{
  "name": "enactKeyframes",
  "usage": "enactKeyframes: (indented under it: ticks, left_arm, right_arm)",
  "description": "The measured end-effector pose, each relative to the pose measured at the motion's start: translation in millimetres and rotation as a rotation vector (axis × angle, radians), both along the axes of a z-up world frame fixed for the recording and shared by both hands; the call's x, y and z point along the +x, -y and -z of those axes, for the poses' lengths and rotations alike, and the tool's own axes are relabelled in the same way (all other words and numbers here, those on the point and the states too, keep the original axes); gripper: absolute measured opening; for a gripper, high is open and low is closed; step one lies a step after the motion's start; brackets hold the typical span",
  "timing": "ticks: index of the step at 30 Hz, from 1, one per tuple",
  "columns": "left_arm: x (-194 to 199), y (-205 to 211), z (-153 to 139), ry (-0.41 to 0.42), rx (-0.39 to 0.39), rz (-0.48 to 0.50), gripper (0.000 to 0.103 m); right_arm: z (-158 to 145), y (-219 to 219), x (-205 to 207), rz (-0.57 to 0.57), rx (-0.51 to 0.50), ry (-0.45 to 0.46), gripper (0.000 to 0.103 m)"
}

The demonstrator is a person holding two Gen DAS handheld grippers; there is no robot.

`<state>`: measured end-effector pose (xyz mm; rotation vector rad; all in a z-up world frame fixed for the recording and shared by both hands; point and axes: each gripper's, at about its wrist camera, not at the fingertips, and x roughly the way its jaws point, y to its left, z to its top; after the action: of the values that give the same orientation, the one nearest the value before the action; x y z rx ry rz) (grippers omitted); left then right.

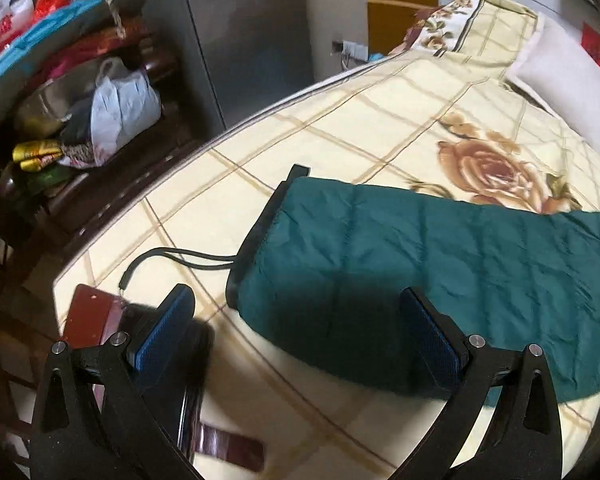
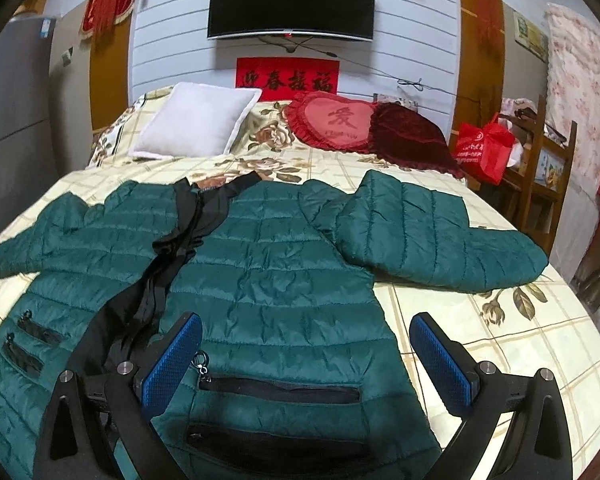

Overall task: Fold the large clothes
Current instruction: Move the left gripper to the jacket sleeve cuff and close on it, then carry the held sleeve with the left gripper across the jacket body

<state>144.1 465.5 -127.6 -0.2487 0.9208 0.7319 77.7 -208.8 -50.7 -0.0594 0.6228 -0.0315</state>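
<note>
A bed (image 2: 440, 320) covered in a cream checked bedspread printed with brown roses fills both views, and a dark green quilted puffer jacket (image 2: 284, 248) lies spread flat across it, front side up. In the right wrist view the jacket's front is unzipped, showing a strip of black lining and zipper (image 2: 180, 236) running down the middle, with the collar toward the head of the bed. One sleeve (image 2: 432, 236) is bent back near the shoulder and stretches toward the bed's right side; the other sleeve (image 2: 40, 236) reaches out to the left edge of the picture. Zipped pockets (image 2: 280, 390) sit low on the front panels, nearest the camera. The right gripper (image 2: 306, 356) hangs just above the lower hem area with its blue-padded fingers (image 2: 176, 364) spread wide apart, holding nothing; whether the pads touch the fabric cannot be told. In the left wrist view the left gripper (image 1: 298, 328) is likewise wide open and empty, poised over the end of a sleeve (image 1: 440, 272), whose black cuff edge and a thin black cord (image 1: 172, 258) lie on the bedspread. Open bedspread surrounds the sleeve end, and the bed's edge curves close by on the left, with a cluttered wooden shelf (image 1: 112, 184) beyond it. At the head of the bed rest a white pillow (image 2: 196, 120) and a red heart-shaped cushion (image 2: 332, 124), well apart from the jacket.
</note>
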Motion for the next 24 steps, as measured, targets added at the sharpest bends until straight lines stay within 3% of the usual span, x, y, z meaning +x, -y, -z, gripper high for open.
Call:
enactKeyframes:
  ticks: [6,10,13,15,18,24]
  left_arm:
    - [17,-2,19,0.006,-0.131,0.055,0.103]
    - [19,-1,18,0.072,-0.203,0.063,0.099]
    - [18,5,12,0.122,-0.223,0.078,0.077]
    - [18,7,11,0.141,-0.220,0.091,0.047]
    - [13,10,5,0.209,-0.256,0.111,0.019]
    - [3,43,-27,0.335,-0.218,0.195,0.013]
  right_arm:
    - [4,-5,2,-0.004,-0.032,-0.010,0.103]
    - [6,-5,4,0.001,-0.037,-0.019,0.103]
    - [7,-6,6,-0.002,-0.044,-0.025,0.103]
    - [7,-8,6,-0.006,-0.052,-0.026,0.103]
    - [7,-8,6,-0.006,-0.052,-0.022,0.103]
    - [5,-6,5,0.001,-0.040,-0.018,0.103]
